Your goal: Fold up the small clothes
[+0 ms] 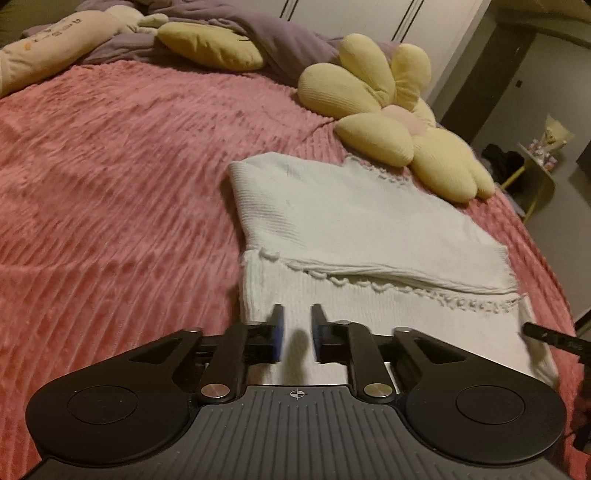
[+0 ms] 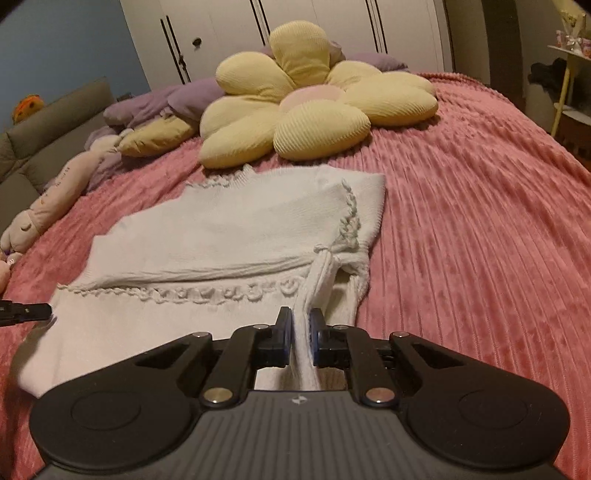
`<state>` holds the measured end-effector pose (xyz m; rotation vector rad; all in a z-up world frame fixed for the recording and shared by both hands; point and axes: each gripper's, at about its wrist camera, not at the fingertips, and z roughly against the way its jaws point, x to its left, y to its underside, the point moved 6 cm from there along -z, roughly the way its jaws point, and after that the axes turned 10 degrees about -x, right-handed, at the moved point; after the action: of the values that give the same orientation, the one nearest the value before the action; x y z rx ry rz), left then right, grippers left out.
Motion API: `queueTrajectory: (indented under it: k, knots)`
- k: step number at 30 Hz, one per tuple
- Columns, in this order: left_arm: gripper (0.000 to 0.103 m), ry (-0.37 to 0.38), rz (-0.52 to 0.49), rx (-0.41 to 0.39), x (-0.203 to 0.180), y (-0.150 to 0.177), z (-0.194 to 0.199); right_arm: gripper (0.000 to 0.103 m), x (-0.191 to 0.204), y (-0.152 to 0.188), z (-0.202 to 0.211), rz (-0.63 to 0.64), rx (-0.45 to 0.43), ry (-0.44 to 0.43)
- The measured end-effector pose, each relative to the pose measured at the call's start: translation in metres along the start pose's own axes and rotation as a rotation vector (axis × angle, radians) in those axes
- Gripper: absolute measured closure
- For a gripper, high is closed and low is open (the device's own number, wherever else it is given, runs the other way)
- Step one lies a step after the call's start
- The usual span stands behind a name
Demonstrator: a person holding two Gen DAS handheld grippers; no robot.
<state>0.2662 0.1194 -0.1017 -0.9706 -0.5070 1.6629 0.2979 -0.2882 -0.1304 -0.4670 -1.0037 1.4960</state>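
A small white knit garment (image 1: 354, 229) lies partly folded on the pink ribbed bedspread (image 1: 110, 192), its upper layer folded over a crocheted trim. My left gripper (image 1: 297, 314) hovers over the garment's near left corner with a narrow gap between its jaws and nothing in them. In the right wrist view the garment (image 2: 229, 236) lies ahead. My right gripper (image 2: 300, 317) is shut on a pulled-up fold of the garment's near right edge. The tip of the left gripper shows at the left edge (image 2: 26, 313).
A yellow flower-shaped cushion (image 2: 306, 107) lies just beyond the garment. Purple bedding (image 1: 258, 33), a yellow pillow (image 1: 210, 46) and a long pink plush toy (image 1: 48, 48) lie at the head of the bed. White wardrobe doors (image 2: 295, 18) stand behind. The bed edge is at the right.
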Motion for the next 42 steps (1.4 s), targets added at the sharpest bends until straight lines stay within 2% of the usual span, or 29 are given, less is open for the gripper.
queueTrajectory:
  k: [1, 2, 5, 7, 10, 12, 14, 15, 18, 20, 24, 27, 28, 35, 42]
  knots:
    - [0.061, 0.013, -0.002, -0.005, -0.001, 0.0, 0.001, 0.092, -0.001, 0.001, -0.002, -0.007, 0.009, -0.001]
    - [0.06, 0.018, -0.012, -0.008, -0.003, 0.0, 0.001, 0.092, -0.001, 0.001, -0.003, -0.01, 0.012, -0.002]
    - [0.072, 0.0, -0.051, 0.016, -0.008, 0.002, -0.007, 0.092, -0.001, 0.002, -0.007, -0.001, 0.025, 0.002]
    - [0.086, -0.022, -0.061, 0.051, -0.008, 0.006, -0.015, 0.092, 0.0, 0.003, -0.012, 0.019, 0.032, 0.019]
    - [0.09, -0.078, -0.056, 0.039, -0.003, 0.004, -0.014, 0.092, -0.001, 0.005, -0.015, 0.024, 0.043, 0.029]
    - [0.086, -0.099, -0.026, 0.0, 0.004, -0.001, -0.007, 0.092, -0.001, 0.005, -0.014, 0.028, 0.04, 0.023]
    - [0.07, -0.084, -0.014, -0.011, 0.007, -0.003, -0.002, 0.092, -0.001, 0.005, -0.014, 0.032, 0.04, 0.02]
    - [0.059, -0.088, -0.019, -0.013, 0.008, -0.004, -0.002, 0.092, -0.001, 0.006, -0.013, 0.031, 0.041, 0.017]
    - [0.057, -0.143, -0.049, -0.017, 0.015, -0.005, -0.005, 0.092, -0.002, 0.005, -0.014, 0.021, 0.042, 0.013]
    - [0.057, -0.125, 0.001, -0.015, 0.021, -0.006, -0.005, 0.092, -0.003, 0.005, -0.014, 0.01, 0.042, 0.014]
    - [0.062, -0.078, 0.05, 0.03, 0.022, -0.002, -0.015, 0.091, -0.003, 0.005, -0.015, 0.01, 0.04, 0.016]
    - [0.085, -0.088, 0.068, 0.045, 0.023, 0.0, -0.021, 0.089, -0.001, 0.004, -0.017, 0.016, 0.043, 0.02]
    - [0.087, -0.092, 0.071, 0.037, 0.022, 0.0, -0.02, 0.089, 0.0, 0.004, -0.017, 0.022, 0.043, 0.019]
    - [0.091, -0.062, -0.01, -0.056, -0.005, -0.013, 0.003, 0.095, 0.008, 0.004, -0.014, 0.094, 0.02, 0.046]
    - [0.094, 0.026, -0.043, -0.137, -0.034, -0.042, 0.033, 0.096, 0.026, -0.015, 0.014, 0.148, -0.086, 0.018]
